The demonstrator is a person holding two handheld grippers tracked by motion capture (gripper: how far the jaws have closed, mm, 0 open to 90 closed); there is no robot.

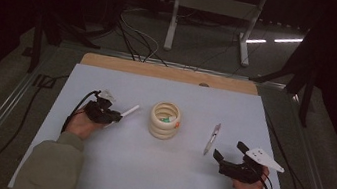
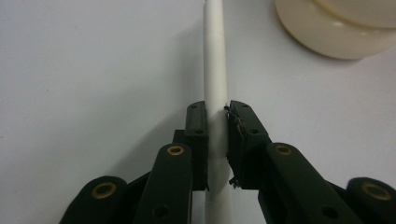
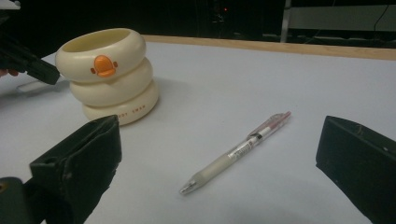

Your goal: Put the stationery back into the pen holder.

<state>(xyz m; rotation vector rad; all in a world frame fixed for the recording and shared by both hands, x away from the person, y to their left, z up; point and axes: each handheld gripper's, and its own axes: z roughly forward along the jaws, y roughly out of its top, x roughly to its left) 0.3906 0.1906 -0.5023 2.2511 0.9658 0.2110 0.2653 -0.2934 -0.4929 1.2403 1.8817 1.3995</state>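
Your left gripper (image 1: 112, 115) is clamped on the white pen (image 2: 215, 93), which lies on the table (image 1: 145, 172) at about nine o'clock of the cream ringed holder (image 1: 164, 120). Your right gripper (image 1: 225, 159) stands wide apart, grasping nothing. The clear pen (image 3: 236, 152) lies just ahead of it, at three o'clock of the holder.

Metal frame legs (image 1: 173, 19), floor cables (image 1: 137, 37)

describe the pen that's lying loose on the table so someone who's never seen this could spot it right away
Start at the cream ringed holder in the middle of the white table. On its right lies a clear pen, just ahead of the open right gripper. Unlike the plain white pen in the left gripper, it is see-through with a pink end.
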